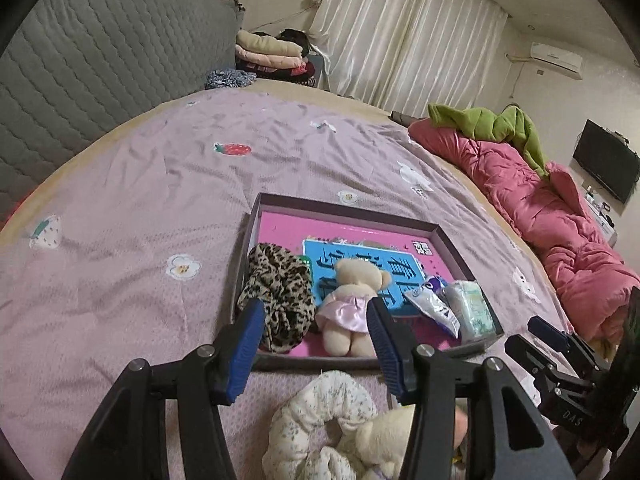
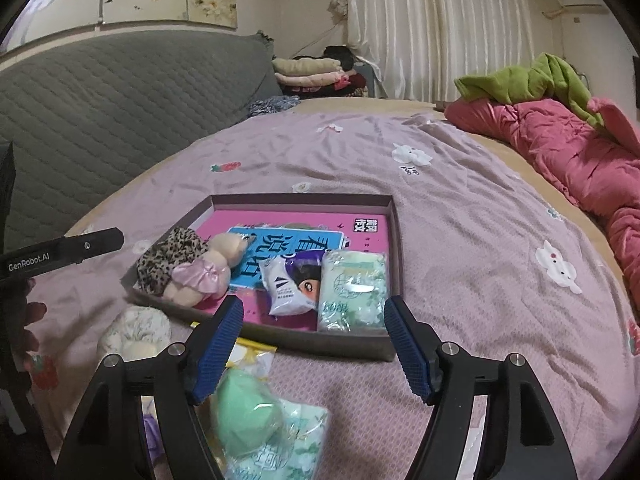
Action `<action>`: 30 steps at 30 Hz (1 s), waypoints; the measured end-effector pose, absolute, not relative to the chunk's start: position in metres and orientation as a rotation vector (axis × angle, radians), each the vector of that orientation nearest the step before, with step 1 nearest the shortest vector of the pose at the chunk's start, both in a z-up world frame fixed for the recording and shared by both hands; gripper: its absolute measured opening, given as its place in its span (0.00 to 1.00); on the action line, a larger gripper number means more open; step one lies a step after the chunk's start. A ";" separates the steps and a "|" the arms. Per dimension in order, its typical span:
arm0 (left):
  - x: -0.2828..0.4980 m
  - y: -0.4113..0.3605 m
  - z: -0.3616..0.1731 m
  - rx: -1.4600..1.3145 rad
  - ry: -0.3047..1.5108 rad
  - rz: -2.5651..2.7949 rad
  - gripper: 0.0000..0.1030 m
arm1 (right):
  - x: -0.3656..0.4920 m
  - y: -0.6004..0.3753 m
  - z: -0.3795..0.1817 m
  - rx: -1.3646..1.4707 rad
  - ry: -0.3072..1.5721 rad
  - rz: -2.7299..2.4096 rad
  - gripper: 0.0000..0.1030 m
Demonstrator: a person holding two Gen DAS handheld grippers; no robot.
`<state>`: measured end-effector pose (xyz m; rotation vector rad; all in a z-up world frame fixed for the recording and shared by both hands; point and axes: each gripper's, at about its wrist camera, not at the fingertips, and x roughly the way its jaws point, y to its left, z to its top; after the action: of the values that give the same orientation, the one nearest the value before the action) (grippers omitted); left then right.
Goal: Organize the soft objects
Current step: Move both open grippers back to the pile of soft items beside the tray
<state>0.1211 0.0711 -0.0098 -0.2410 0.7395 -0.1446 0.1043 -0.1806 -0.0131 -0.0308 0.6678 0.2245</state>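
Observation:
A shallow box (image 1: 348, 209) (image 2: 394, 216) with a pink bottom lies on the bed. It holds a leopard scrunchie (image 1: 278, 292) (image 2: 168, 258), a small teddy bear in a pink skirt (image 1: 350, 304) (image 2: 204, 274), a white snack packet (image 1: 436, 306) (image 2: 294, 282) and a green tissue pack (image 1: 472, 308) (image 2: 354, 288). My left gripper (image 1: 316, 350) is open and empty just before the box. Below it lie a floral scrunchie (image 1: 320, 416) (image 2: 134, 330) and a cream plush (image 1: 384, 432). My right gripper (image 2: 314, 346) is open and empty; a green sponge (image 2: 246, 416) and a tissue pack (image 2: 292, 448) lie under it.
The bed has a lilac sheet (image 1: 160, 184) (image 2: 460, 208) and a grey padded headboard (image 1: 100, 52). A pink quilt (image 1: 552, 216) (image 2: 568, 152) with a green blanket lies along the right side. Folded clothes (image 1: 272, 54) are stacked at the back.

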 end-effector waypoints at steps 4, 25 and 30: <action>0.107 0.070 -0.011 -0.248 0.758 -0.164 0.51 | 0.095 -0.178 -0.012 -0.033 0.671 0.234 0.72; 0.076 0.077 -0.050 -0.237 1.006 -0.114 0.51 | 0.063 -0.163 -0.031 -0.040 0.811 0.266 0.72; 0.070 0.079 -0.056 -0.261 1.044 -0.158 0.51 | 0.065 -0.159 -0.036 -0.053 0.827 0.272 0.72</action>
<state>0.0703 0.0788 -0.0560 -0.2608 1.0435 -0.1580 0.0646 -0.1588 -0.0357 -0.0534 0.8272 0.2721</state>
